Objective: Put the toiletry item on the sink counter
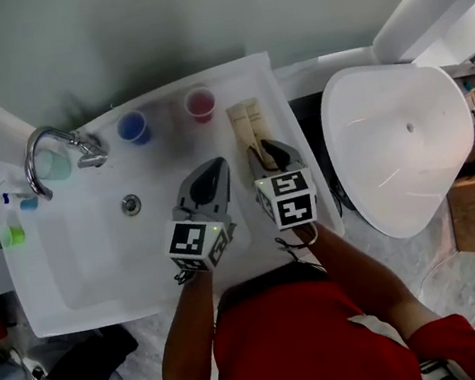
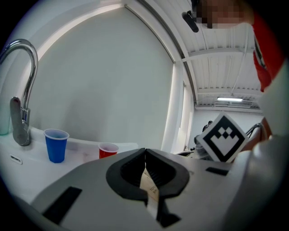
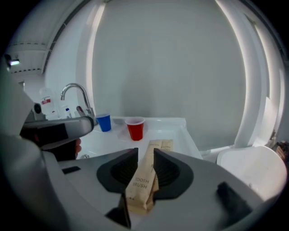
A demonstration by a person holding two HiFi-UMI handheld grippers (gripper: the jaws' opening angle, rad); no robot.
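Observation:
On the right side of the white sink counter [image 1: 313, 207] lie two beige paper toothbrush packets. My right gripper [image 1: 271, 153] [image 3: 145, 152] is shut on the left packet [image 1: 240, 124] [image 3: 143, 180], which is printed "TOOTH BRUSH" and points toward the back wall. The second packet [image 1: 258, 117] [image 3: 166, 145] lies right beside it. My left gripper [image 1: 213, 172] [image 2: 145, 155] hovers over the basin's right edge. It is shut on a thin beige wrapper strip [image 2: 150, 186] that carries part of the same print.
Along the back of the counter stand a red cup [image 1: 200, 104] [image 3: 135, 128] and a blue cup [image 1: 133, 126] [image 2: 56, 145]. The chrome faucet [image 1: 42, 153] is at the left, with small bottles [image 1: 14, 235] beyond it. A white toilet [image 1: 398, 147] is at the right.

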